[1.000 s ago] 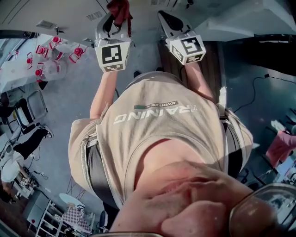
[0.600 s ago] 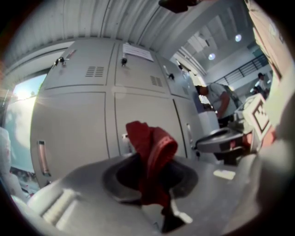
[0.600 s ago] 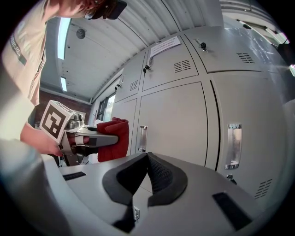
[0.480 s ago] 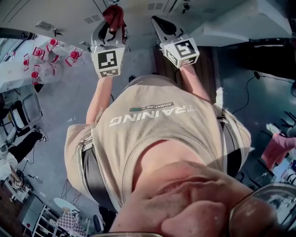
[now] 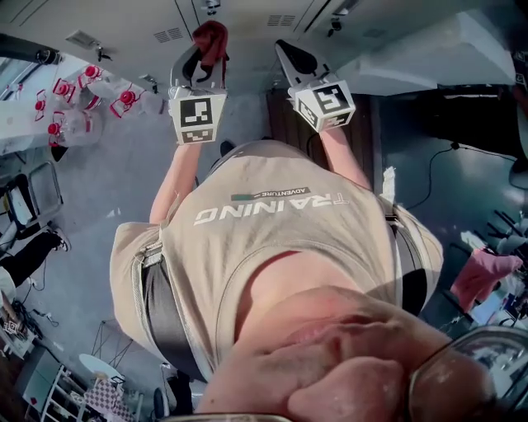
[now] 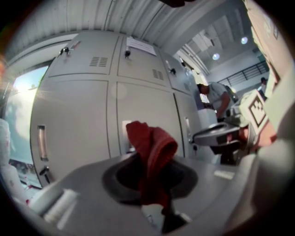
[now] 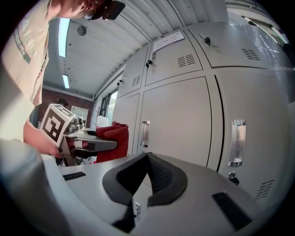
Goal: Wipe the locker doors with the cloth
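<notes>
A red cloth (image 6: 150,154) stands bunched between the jaws of my left gripper (image 6: 152,184), which is shut on it. Grey locker doors (image 6: 83,124) fill the view straight ahead, a short way beyond the cloth. In the head view the left gripper (image 5: 198,64) holds the cloth (image 5: 211,39) up towards the lockers (image 5: 247,25). My right gripper (image 5: 290,54) is beside it, to its right. Its dark pads (image 7: 159,177) meet with nothing between them, facing a locker door (image 7: 177,120). The left gripper (image 7: 94,144) and cloth (image 7: 112,139) show at its left.
Metal handles (image 7: 145,133) (image 7: 237,142) and key locks sit on the locker doors. A person (image 6: 215,98) stands further along the row. A table with red-and-white items (image 5: 78,95) is at the left. Cables and a pink cloth (image 5: 485,276) lie at the right.
The head view has shifted slightly, so both grippers sit a little lower in it. The left gripper still holds the cloth, and the right stays shut beside it.
</notes>
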`<state>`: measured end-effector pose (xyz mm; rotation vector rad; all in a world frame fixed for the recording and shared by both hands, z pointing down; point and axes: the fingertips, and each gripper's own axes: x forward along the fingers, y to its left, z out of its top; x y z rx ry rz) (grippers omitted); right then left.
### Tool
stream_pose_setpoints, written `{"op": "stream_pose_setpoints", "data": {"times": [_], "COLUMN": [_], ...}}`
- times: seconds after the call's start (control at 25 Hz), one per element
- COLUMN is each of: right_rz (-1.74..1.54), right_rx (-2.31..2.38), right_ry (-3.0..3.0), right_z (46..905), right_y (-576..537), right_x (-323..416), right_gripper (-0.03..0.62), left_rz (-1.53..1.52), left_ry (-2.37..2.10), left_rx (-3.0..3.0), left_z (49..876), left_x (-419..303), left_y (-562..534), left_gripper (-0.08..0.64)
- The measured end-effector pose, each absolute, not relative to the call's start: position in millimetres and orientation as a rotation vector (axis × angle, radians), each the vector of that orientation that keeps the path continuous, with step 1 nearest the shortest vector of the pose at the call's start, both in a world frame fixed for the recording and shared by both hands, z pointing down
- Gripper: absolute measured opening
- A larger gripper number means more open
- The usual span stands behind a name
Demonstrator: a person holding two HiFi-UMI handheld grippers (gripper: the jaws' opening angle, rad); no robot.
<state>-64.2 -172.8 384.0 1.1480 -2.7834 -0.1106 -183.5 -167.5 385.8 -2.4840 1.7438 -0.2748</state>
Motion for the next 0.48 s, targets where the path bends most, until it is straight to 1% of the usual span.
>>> {"op": "stream_pose_setpoints", "data": {"times": [0.48], "right_rz": [-0.097], "right_rx": [1.198], "right_ry": [-2.772], "right_z": [396.9], "right_y": [-184.3], "right_x": [-72.8], "right_gripper": [0.014], "left_rz": [-0.271], "left_ry": [1.819], "left_rx": [-2.501], "left_z": [411.5], "left_x": [-210.9], "left_y": [-178.0], "left_gripper": [0.080]}}
